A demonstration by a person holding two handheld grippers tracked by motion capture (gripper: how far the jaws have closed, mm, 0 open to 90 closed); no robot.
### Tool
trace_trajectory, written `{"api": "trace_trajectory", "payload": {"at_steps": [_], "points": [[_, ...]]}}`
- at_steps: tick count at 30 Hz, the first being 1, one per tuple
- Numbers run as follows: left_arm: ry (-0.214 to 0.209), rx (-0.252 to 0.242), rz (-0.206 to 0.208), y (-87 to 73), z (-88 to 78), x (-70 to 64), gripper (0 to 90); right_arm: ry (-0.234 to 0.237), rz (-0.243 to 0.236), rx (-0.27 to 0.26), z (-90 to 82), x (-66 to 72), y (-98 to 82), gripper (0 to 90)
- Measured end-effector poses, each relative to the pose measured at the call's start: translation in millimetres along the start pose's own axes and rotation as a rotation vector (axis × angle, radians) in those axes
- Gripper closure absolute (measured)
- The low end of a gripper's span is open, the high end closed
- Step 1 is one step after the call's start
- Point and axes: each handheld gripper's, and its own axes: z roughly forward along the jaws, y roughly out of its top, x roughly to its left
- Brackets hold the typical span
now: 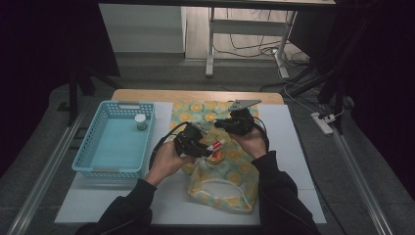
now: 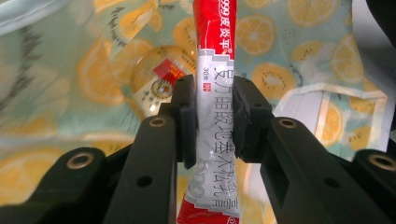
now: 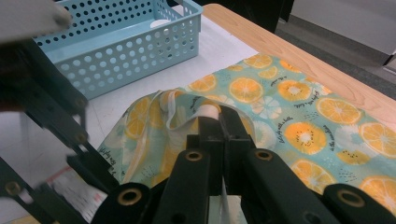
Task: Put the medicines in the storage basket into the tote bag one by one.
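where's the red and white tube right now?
High view, just left of centre: the red and white tube is clamped in the left tongs, over the mouth of the fruit-print bag, right of the blue basket.

The red-and-white sachet (image 2: 215, 116) carries "999" in white, "30" and Chinese characters too unclear to read reliably.

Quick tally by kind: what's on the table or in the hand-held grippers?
Blue baskets: 1
Small jars: 2, one in the basket, one under the tube
Red-and-white tubes: 1, clamped in the left hand-held gripper
Fruit-print bags: 1, edge pinched by the right hand-held gripper
Total: 5
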Motion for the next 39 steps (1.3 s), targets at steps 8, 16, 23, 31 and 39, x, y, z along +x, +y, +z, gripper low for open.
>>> {"api": "trace_trajectory", "payload": {"at_steps": [8, 16, 23, 31, 39], "points": [[-0.008, -0.014, 0.009, 18.1, 15.5, -0.6, 72.3, -0.003, 0.005, 0.003, 1.1, -0.5, -0.6, 90.0], [0.01, -0.023, 0.02, 26.5, 30.3, 0.2, 72.2, -0.007, 0.009, 0.002, -0.3, -2.4, -1.0, 90.0], [0.044, -0.017, 0.012, 25.2, 40.8, 7.2, 72.2, -0.009, 0.008, 0.002, -0.1, -2.5, -0.9, 90.0], [0.116, 0.016, -0.01, 20.1, 47.3, 20.1, 72.1, -0.01, 0.008, 0.015, 3.9, -3.1, -3.0, 90.0], [0.159, 0.045, 0.003, 19.1, 57.4, 27.1, 70.8, -0.016, 0.011, 0.024, 6.3, -3.9, -4.9, 90.0]]}}
